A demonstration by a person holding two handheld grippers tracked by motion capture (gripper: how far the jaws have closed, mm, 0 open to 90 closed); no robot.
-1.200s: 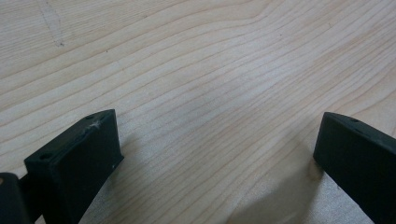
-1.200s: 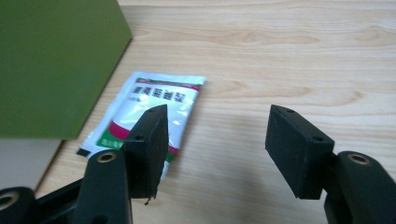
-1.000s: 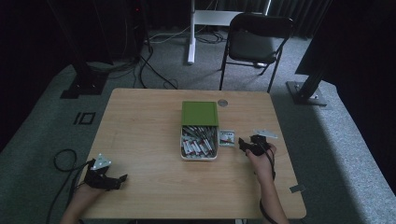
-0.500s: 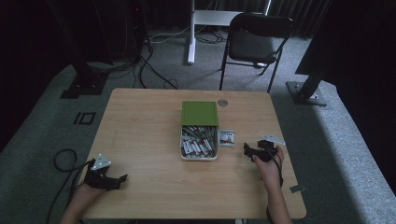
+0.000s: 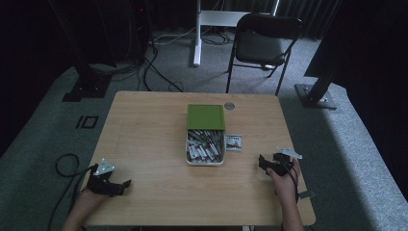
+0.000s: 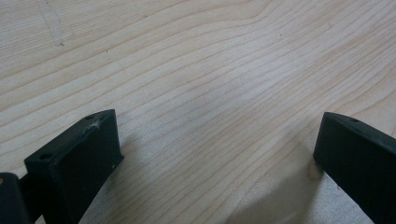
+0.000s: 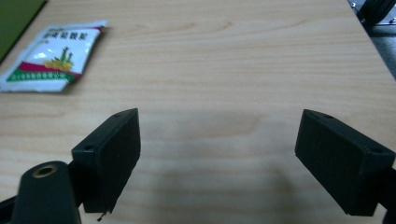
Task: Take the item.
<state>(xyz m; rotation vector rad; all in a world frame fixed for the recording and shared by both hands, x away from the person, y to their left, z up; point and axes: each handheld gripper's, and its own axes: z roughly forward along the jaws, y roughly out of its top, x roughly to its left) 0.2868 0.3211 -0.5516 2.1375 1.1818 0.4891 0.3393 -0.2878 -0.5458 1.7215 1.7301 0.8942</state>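
Note:
An open box with a green lid folded back sits mid-table, holding several small packets. One loose packet, white with red and green print, lies just right of the box. My right gripper rests low over the table near the right edge, jaws wide open with bare wood between them. My left gripper sits at the front left corner, also open over bare wood.
A small round metal disc is set in the wooden table behind the box. A black folding chair and stand bases stand on the carpet beyond the far edge. A cable loops off the left side.
My right gripper has drawn back from beside the loose packet toward the front right of the table. The left gripper has stayed put.

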